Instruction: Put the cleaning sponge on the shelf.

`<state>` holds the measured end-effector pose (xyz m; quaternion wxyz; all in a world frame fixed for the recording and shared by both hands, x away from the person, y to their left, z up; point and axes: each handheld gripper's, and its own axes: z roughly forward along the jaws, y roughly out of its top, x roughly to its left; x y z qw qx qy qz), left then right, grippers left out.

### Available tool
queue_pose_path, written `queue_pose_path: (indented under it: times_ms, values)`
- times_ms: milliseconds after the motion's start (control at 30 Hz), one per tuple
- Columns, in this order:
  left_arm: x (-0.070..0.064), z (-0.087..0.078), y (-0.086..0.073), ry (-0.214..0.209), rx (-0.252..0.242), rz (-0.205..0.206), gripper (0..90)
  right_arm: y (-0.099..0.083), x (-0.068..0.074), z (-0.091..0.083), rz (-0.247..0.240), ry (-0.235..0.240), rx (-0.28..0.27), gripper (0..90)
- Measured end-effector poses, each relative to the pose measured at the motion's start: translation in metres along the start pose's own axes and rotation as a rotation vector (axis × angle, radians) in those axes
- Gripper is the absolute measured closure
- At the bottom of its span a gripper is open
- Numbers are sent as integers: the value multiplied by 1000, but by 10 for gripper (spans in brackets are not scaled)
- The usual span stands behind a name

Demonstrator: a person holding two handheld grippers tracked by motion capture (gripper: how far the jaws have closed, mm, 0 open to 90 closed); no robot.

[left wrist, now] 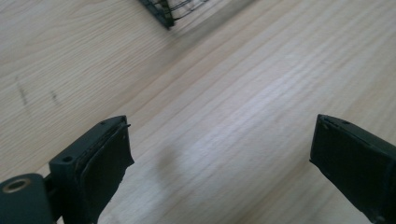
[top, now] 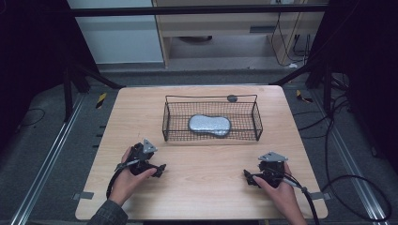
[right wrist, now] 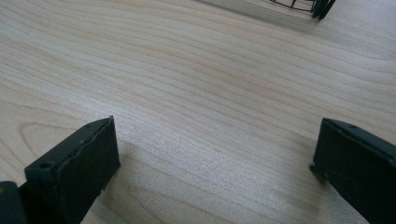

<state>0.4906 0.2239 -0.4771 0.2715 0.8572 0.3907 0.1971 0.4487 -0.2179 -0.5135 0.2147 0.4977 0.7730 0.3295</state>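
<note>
Sponge (top: pixel 209 125) is lying crosswise in the wire basket (top: pixel 257 123), ahead of both wide-open, empty hand-held grippers, left (top: pixel 161 168) and right (top: pixel 247 176), roughly equidistant.

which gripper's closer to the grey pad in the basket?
Left, slightly. Left gripper sits just off the wire basket's near-left corner; right gripper lies farther toward the near-right from the grey pad.

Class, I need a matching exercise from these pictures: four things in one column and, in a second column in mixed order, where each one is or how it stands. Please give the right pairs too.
Things:
1. grey scouring pad
2. wire basket
3. left gripper
4. right gripper

Places or states:
A. open, near the table's right front corner
B. lying inside the basket
C. open, near the table's left front side
D. standing on the far middle of the table

Pairs: 1-B, 2-D, 3-C, 4-A
</note>
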Motion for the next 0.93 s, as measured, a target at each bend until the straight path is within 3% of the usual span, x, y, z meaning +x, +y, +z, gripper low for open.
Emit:
queue_pose_path:
  times_ms: [267, 500, 700, 800, 933]
  values:
    - [22, 6, -9, 24, -6, -71, 44, 0, 0, 0, -1, 0, 0, 5]
    - [31, 13, -21, 45, 1, -110, 39, 0, 0, 0, 0, -1, 0, 5]
    - [38, 16, -30, 13, -46, -175, 0, 0, 0, 0, 4, -7, 0, 3]
    - [39, 18, -36, 22, -103, -179, 0, 0, 1, 0, 6, -7, 1, 4]
    - [39, 18, -36, 23, -103, -178, 0, 0, 1, 0, 4, -7, 0, 4]
